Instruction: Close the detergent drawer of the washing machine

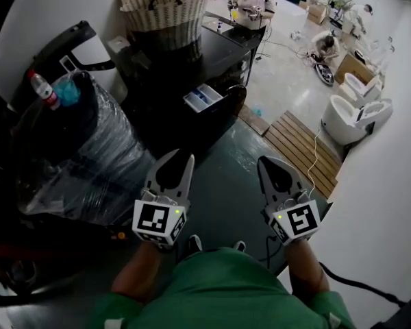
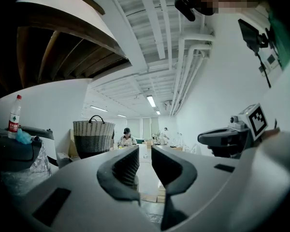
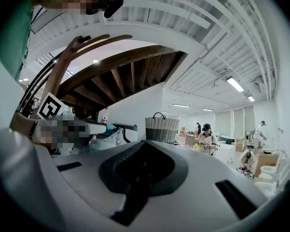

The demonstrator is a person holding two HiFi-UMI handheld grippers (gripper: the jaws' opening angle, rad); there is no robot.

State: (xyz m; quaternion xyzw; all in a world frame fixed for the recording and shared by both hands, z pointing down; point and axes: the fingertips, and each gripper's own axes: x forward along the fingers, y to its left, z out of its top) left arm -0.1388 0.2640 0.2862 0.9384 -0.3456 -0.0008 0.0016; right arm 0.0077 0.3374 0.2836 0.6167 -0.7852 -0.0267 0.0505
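Note:
The black washing machine (image 1: 192,118) stands ahead of me in the head view, its white and blue detergent drawer (image 1: 203,99) pulled out at the front. Both grippers hang low in front of my body, well short of the drawer and touching nothing. My left gripper (image 1: 176,162) (image 2: 145,166) is open by a narrow gap, with nothing between its ribbed pads (image 2: 123,166). My right gripper (image 1: 272,166) (image 3: 142,166) is shut, empty, its pads pressed together. The drawer does not show in either gripper view.
A wicker basket (image 1: 168,9) (image 2: 93,137) (image 3: 162,128) sits on the machine. A plastic-wrapped bulky load (image 1: 89,149) with a bottle (image 1: 42,90) on it stands at the left. A wooden slat platform (image 1: 298,146), white toilets (image 1: 353,112) and people lie beyond.

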